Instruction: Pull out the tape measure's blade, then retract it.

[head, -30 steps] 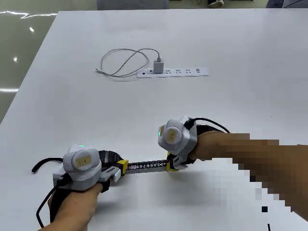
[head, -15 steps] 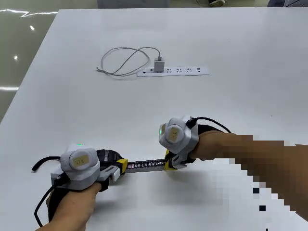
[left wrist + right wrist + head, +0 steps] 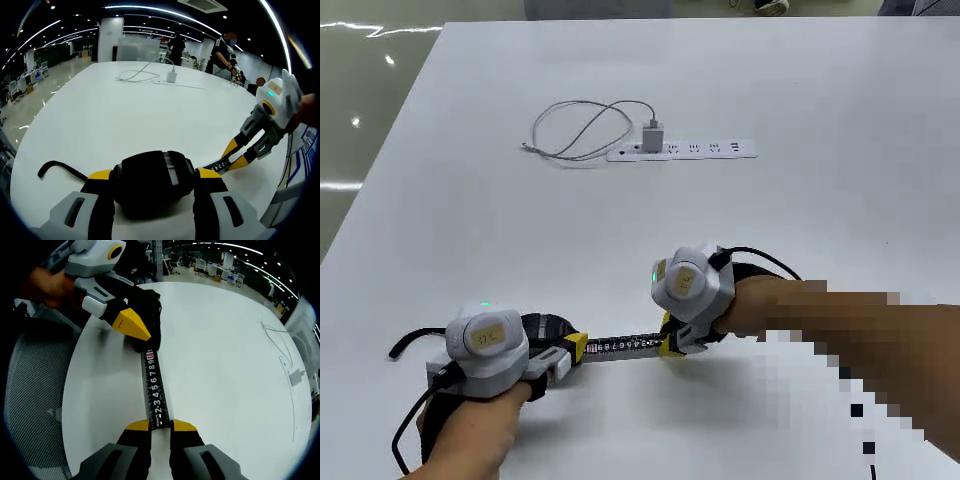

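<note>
Tape measure case, low centre of the left gripper view, is clamped by the left gripper. The right gripper pinches the blade at its tip. A weak pinch could let it whip back.

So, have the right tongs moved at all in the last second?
No, not noticeably. The right tongs sit in the same place against the power strip, shut on the blade.

Left claw and right claw: rounded white-grey housings, tan top labels, green lights, yellow-tipped jaws. A black cable leaves the right housing toward 3 o'clock.
</note>
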A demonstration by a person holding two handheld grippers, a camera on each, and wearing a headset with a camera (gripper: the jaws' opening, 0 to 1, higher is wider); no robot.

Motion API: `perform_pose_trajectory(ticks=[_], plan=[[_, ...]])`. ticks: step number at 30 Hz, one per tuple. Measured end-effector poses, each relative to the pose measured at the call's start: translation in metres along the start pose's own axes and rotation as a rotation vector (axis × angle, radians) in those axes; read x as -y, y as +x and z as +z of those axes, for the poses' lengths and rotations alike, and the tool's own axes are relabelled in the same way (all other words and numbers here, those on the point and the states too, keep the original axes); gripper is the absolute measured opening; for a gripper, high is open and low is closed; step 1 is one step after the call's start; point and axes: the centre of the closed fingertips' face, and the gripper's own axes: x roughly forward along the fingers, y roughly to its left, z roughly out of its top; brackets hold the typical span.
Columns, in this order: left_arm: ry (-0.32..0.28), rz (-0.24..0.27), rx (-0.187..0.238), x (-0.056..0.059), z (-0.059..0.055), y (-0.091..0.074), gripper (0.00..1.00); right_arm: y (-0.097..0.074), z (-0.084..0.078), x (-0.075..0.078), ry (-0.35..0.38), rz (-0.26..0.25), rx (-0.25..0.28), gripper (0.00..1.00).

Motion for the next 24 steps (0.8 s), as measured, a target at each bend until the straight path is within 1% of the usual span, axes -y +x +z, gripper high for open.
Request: perform_pose_trajectory(ticks=[4, 14, 24], plan=[[0.000, -0.001, -0.001, 0.000, 0.000, 0.000, 0.60, 0.001, 0.002, 0.000, 0.005, -0.002, 0.005, 0.09], [-0.003, -0.004, -0.003, 0.000, 0.000, 0.000, 0.60, 0.004, 0.009, -0.002, 0.003, -0.002, 0.035, 0.09], [-0.007, -0.004, -0.004, 0.000, 0.000, -0.001, 0.60, 0.009, 0.020, -0.004, -0.003, -0.003, 0.056, 0.09]])
